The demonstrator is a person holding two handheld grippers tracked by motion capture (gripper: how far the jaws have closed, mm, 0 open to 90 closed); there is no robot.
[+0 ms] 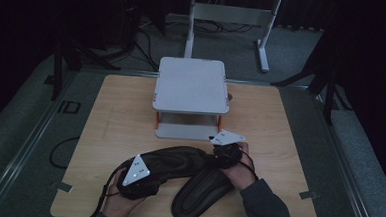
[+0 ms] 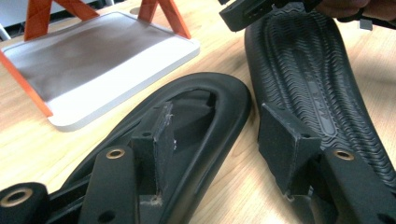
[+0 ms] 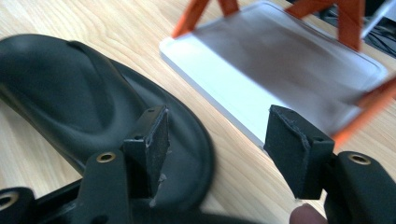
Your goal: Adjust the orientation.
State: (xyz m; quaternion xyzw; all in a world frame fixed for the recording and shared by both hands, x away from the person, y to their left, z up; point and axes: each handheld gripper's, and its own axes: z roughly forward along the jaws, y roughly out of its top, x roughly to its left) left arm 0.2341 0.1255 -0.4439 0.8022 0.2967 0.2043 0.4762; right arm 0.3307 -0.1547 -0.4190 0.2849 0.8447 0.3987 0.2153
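Observation:
Two black slippers lie at the table's front. One slipper (image 1: 176, 160) lies with its opening up; the other (image 1: 201, 191) lies sole up beside it. My left gripper (image 1: 149, 179) stands open at the first slipper's heel. In the left gripper view (image 2: 215, 126) one pad (image 2: 159, 140) sits inside the slipper's (image 2: 205, 107) opening and the rim runs between the jaws, untouched by the other pad. The ribbed sole (image 2: 308, 70) lies to the right. My right gripper (image 1: 223, 149) is open above the slipper's toe (image 3: 60, 93), with nothing gripped (image 3: 217, 126).
A white two-tier rack (image 1: 192, 83) with orange legs stands mid-table, just beyond the slippers; its lower tray (image 3: 280, 60) lies right ahead of the right gripper. Bare wood lies to either side. Cables and a metal stand are on the floor behind.

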